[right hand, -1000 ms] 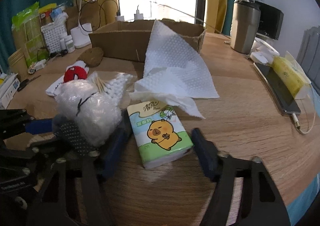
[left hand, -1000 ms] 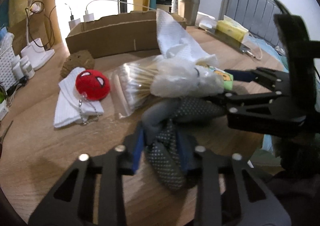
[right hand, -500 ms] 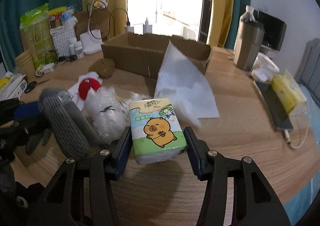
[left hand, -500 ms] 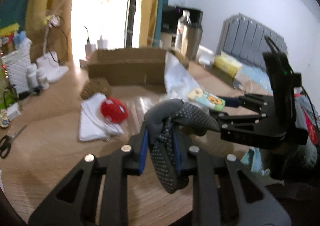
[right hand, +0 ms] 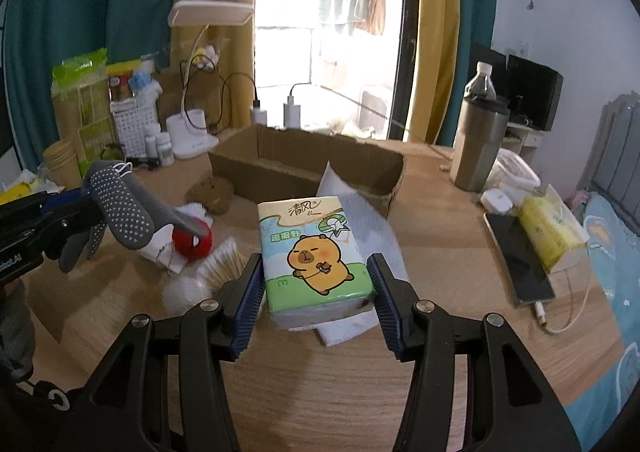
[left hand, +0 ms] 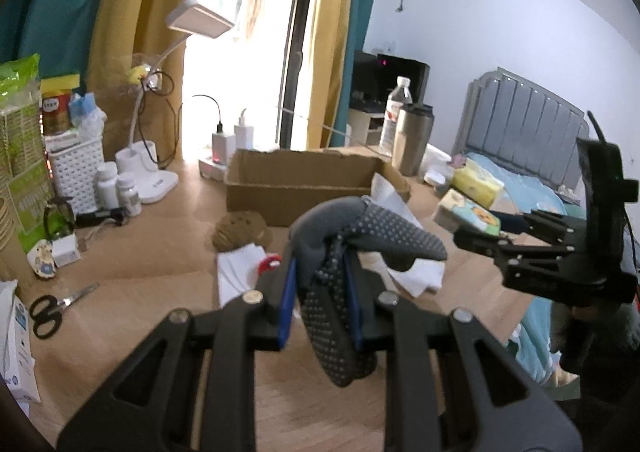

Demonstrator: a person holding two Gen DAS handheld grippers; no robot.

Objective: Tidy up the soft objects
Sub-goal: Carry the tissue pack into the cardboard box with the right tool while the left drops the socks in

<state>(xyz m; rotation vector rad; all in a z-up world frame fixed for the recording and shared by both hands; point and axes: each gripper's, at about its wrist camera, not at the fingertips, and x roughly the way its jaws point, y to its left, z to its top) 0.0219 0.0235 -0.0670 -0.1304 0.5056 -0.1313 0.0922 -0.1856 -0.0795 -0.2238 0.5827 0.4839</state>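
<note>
Two lifted items: glove (left hand: 352,252) draped downward; tissue pack (right hand: 314,258) lengthwise, away.

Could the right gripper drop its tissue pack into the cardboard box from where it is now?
Probably yes. The right gripper holds the tissue pack above the table, and the cardboard box lies open-topped straight ahead; only the white paper towel lies between, low on the table.
</note>
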